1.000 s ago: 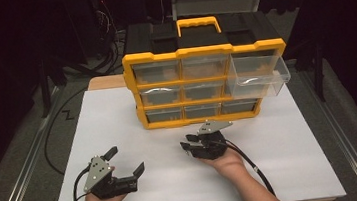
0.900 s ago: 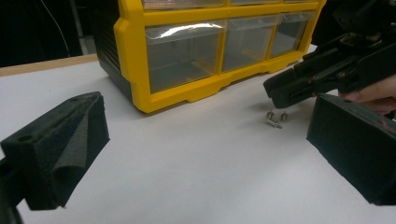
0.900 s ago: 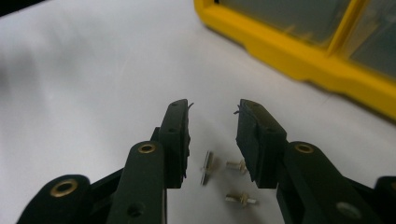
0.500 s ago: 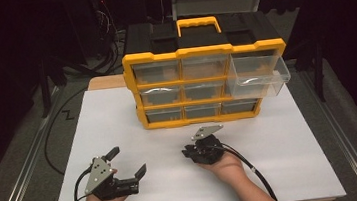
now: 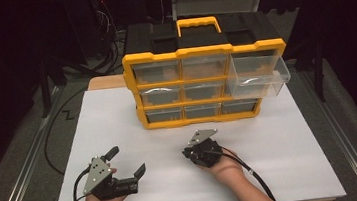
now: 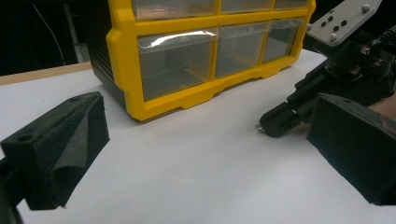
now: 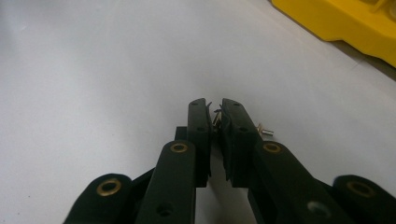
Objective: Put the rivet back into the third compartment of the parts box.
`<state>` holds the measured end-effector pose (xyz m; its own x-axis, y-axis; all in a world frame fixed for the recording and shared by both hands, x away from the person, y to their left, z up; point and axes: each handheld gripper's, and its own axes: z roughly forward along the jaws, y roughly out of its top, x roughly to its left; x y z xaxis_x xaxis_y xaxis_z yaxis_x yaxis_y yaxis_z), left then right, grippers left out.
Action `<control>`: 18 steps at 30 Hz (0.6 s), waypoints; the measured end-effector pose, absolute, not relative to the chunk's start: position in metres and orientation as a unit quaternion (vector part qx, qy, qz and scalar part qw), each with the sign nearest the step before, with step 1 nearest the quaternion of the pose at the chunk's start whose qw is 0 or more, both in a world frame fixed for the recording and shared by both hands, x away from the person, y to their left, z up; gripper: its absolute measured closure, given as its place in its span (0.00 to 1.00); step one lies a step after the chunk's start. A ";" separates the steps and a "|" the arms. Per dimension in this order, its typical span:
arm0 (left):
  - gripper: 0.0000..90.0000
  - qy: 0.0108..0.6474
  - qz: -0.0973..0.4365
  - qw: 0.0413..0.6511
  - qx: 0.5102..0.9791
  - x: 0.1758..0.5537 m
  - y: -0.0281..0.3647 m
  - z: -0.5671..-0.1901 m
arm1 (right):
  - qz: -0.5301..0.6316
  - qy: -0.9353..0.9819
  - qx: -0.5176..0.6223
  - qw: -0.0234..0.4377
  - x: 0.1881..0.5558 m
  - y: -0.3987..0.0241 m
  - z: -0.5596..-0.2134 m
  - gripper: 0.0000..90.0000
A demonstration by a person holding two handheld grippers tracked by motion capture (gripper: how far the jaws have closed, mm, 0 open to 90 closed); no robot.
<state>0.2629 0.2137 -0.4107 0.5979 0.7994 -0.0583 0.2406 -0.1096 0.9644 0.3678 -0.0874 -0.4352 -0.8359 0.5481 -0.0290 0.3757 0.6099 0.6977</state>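
A yellow and black organizer (image 5: 205, 85) with clear drawers stands at the back of the white board (image 5: 118, 117); its upper right drawer (image 5: 259, 77) is pulled out. My right gripper (image 5: 187, 154) rests low on the board in front of it. Its jaws have just been closing and now pinch a small metal piece (image 7: 216, 116), which glints at the right gripper's (image 6: 268, 127) tip in the left gripper view. A small screw (image 7: 264, 131) lies beside the right gripper (image 7: 215, 109). My left gripper (image 5: 127, 160) stands open and empty near the board's front left; its jaws spread wide in its own view (image 6: 201, 154).
The organizer's lower drawers (image 6: 177, 60) are shut and look empty. Cables (image 5: 57, 138) trail over the dark table left of the board. A metal rail (image 5: 341, 133) runs along the right side. Bare white board lies between the two grippers.
The right gripper's jaws have closed from partly spread to shut, and that hand has shifted slightly toward the front. The left gripper has stayed put, open.
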 end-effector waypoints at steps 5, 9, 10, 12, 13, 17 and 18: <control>0.00 0.375 0.253 0.550 0.701 0.264 0.214 -0.411 | 0.360 0.889 0.259 0.116 0.369 -0.089 -0.435 0.94; 0.00 0.376 0.254 0.551 0.701 0.264 0.214 -0.411 | 0.364 0.889 0.255 0.112 0.367 -0.090 -0.433 0.94; 0.00 0.376 0.255 0.551 0.700 0.263 0.214 -0.411 | 0.365 0.889 0.251 0.114 0.367 -0.090 -0.432 0.94; 0.00 0.376 0.254 0.550 0.701 0.263 0.213 -0.411 | 0.374 0.887 0.248 0.112 0.366 -0.091 -0.429 0.94; 0.00 0.376 0.254 0.550 0.701 0.263 0.213 -0.411 | 0.375 0.887 0.246 0.113 0.365 -0.092 -0.427 0.94; 0.00 0.378 0.253 0.549 0.701 0.264 0.213 -0.411 | 0.383 0.884 0.245 0.108 0.362 -0.095 -0.424 0.94; 0.00 0.378 0.253 0.549 0.701 0.264 0.214 -0.411 | 0.386 0.883 0.244 0.107 0.360 -0.099 -0.421 0.94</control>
<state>0.2642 0.2135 -0.4114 0.5853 0.8086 -0.0605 0.2517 -0.1102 0.9615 0.3596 -0.0988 -0.4215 -0.8579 0.5138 0.0007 0.3491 0.5820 0.7345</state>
